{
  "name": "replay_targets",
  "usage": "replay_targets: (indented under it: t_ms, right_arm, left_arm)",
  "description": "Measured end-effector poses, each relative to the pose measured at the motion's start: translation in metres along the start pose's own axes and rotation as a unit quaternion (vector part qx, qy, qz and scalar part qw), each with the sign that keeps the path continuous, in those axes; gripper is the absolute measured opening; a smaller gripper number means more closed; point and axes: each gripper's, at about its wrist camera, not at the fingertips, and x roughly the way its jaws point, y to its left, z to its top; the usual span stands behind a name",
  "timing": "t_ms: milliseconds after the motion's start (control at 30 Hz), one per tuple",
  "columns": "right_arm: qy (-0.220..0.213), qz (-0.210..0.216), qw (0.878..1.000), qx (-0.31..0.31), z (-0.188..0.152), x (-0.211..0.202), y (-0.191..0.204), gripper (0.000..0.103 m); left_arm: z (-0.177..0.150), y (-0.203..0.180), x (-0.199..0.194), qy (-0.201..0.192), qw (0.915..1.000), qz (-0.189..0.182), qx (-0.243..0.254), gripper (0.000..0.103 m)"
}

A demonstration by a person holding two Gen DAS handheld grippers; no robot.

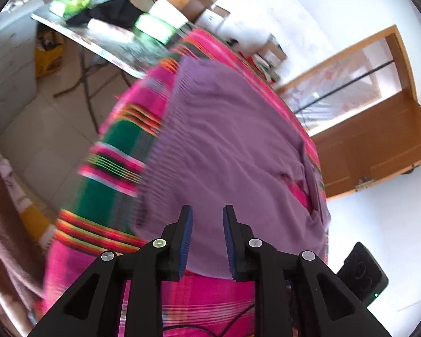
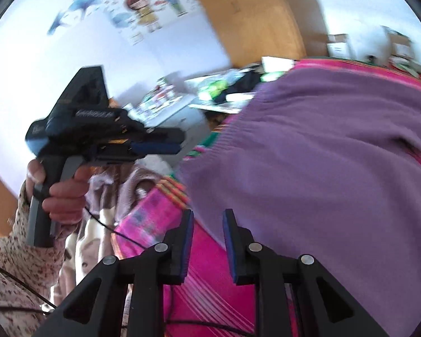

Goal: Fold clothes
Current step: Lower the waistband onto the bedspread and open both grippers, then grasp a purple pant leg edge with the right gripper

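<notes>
Where it lies flat, purple sweater [image 1: 224,146] runs lengthwise away.

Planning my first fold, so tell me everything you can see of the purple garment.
The purple garment is a soft knit with a ribbed band along one edge. It lies spread out, lightly wrinkled, on the striped pink blanket, not yet folded. One side is bunched, with pink showing through a gap. The left gripper and right gripper are open near its closest edge; neither holds it.
</notes>
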Motion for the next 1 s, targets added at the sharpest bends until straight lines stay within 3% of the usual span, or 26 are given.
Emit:
replay_targets:
  t_ms: [67,233,400,500,800,1000]
  right_arm:
    - [-0.014,-0.026,0.999,0.031,-0.009,-0.017,-0.021,0.022]
    - [-0.052,-0.085,0.991,0.093,-0.027,-0.060,-0.062,0.022]
    - [-0.101,-0.138,0.975,0.143,-0.041,-0.111,-0.103,0.022]
    - [-0.127,-0.167,0.963,0.169,-0.049,-0.138,-0.124,0.022]
    - [-0.158,-0.267,0.934,0.179,-0.052,-0.192,-0.165,0.022]
    - [-0.136,-0.307,0.928,0.160,-0.047,-0.197,-0.183,0.022]
  left_arm:
    - [-0.004,-0.007,0.016,0.015,0.9998,-0.009,-0.003,0.023]
    - [-0.018,-0.032,0.044,0.029,0.9990,0.009,0.032,0.023]
    - [-0.037,-0.064,0.065,0.041,0.9939,0.031,0.097,0.023]
    - [-0.045,-0.082,0.080,0.061,0.9901,0.024,0.124,0.023]
    - [-0.067,-0.132,0.137,0.135,0.9756,0.003,0.173,0.023]
    - [-0.075,-0.156,0.161,0.159,0.9673,-0.003,0.198,0.023]
